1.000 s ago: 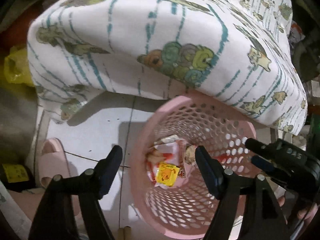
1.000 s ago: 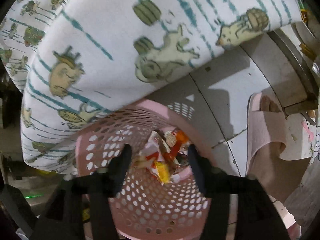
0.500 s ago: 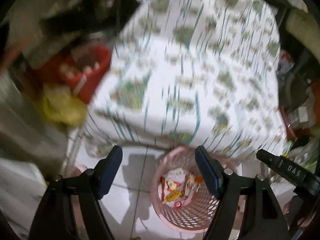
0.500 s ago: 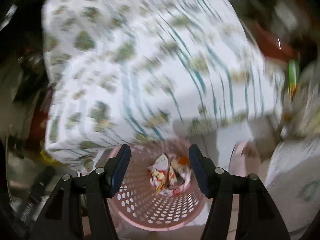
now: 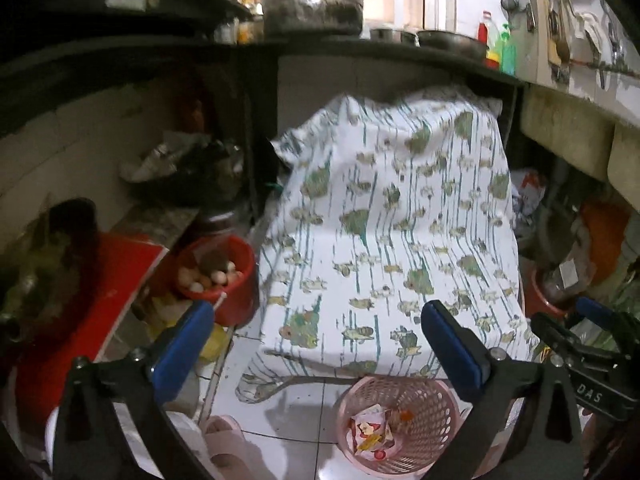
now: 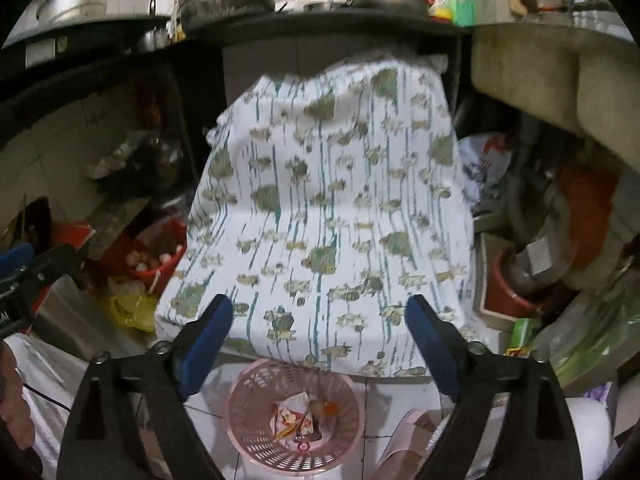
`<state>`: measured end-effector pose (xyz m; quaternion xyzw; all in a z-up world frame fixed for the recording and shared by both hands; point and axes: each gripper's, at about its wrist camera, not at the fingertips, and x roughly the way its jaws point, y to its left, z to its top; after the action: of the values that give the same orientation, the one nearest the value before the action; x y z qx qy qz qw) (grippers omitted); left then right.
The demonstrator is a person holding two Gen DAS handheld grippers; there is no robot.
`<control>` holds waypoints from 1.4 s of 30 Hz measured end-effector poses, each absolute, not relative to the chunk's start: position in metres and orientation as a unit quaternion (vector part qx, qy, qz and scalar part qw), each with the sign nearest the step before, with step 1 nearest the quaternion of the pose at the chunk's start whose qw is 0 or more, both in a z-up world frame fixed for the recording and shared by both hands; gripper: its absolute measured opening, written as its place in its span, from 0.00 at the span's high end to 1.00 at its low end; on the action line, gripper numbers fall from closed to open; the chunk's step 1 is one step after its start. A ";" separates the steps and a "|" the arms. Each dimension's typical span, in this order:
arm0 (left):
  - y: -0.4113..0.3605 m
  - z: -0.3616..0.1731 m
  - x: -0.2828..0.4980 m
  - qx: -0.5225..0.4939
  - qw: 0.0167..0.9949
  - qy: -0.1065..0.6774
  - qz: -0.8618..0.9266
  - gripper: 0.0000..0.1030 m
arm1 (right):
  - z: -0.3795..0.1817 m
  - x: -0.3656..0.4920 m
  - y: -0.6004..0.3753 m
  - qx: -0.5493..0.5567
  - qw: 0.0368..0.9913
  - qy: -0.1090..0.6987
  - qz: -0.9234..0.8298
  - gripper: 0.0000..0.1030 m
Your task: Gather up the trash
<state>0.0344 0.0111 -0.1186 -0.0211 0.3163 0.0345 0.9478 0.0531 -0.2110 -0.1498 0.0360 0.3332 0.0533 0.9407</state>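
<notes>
The left gripper [image 5: 316, 344] and right gripper [image 6: 320, 336] hang above a pink perforated basket [image 5: 432, 400] on the white tiled floor [image 5: 296, 412], both jaws opening with nothing between them. Crumpled snack wrappers [image 6: 296, 416] lie inside the basket, which stands against a cloth-draped table [image 6: 332, 208].

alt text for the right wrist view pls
A pink basket of wrappers sits on a tiled floor below the empty right claw, whose jaws are opening. Behind it, a printed cloth drapes something under a cluttered counter.
</notes>
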 end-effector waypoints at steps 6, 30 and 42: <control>0.022 -0.063 0.033 -0.064 0.942 0.329 -0.005 0.00 | -0.086 0.039 -0.216 0.027 0.953 0.298 0.043 0.00; 0.030 0.026 -0.023 -0.027 0.967 0.235 0.090 0.00 | 0.026 -0.017 -0.215 0.022 0.975 0.218 0.027 0.00; 0.038 0.025 -0.023 -0.045 0.967 0.237 0.085 0.00 | 0.023 -0.016 -0.211 0.029 0.975 0.214 0.043 0.00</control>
<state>-0.0231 0.0380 0.0249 -0.0447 0.2375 0.0847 0.9667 -0.0156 -0.2107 0.0226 0.0286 0.2145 0.0432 0.9754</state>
